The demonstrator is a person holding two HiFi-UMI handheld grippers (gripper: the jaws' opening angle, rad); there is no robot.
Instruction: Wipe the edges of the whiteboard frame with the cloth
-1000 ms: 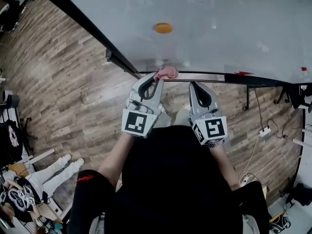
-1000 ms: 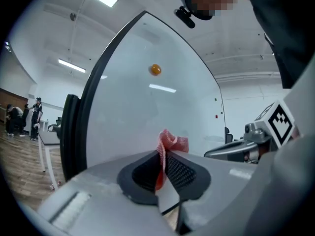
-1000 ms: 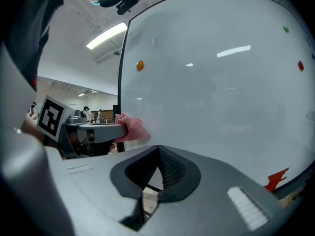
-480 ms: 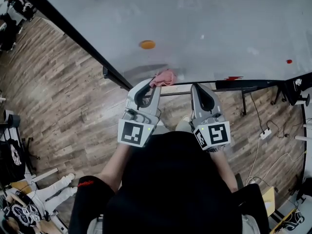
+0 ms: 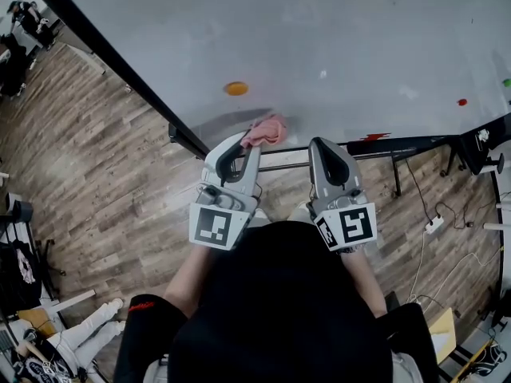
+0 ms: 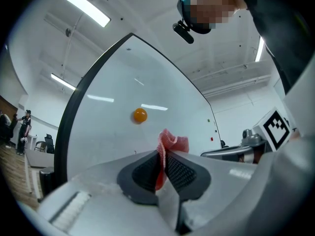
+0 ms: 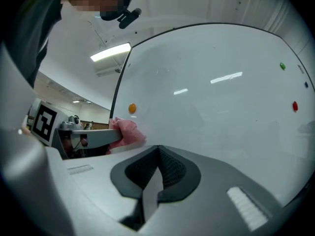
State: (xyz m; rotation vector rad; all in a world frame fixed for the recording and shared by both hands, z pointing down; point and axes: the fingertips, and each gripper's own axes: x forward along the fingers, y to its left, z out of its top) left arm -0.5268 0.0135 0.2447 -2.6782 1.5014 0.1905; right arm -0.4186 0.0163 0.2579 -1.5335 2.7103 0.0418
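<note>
The pink mesh cloth [image 6: 173, 142] looks soft, light and limp; the left tongs [image 6: 162, 163] pinch its bunched fold, while the right tongs [image 7: 158, 167] are clenched and empty.

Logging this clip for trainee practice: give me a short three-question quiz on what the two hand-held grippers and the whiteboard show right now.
1. True or false: the right hand-held gripper is shut with nothing between its jaws.
2. Which colour is the round magnet nearest the cloth on the whiteboard? A green, B orange, C blue.
3. Fill in: the left hand-held gripper is shut on the pink ____.
Key: 1 true; 2 B; 3 cloth.
</note>
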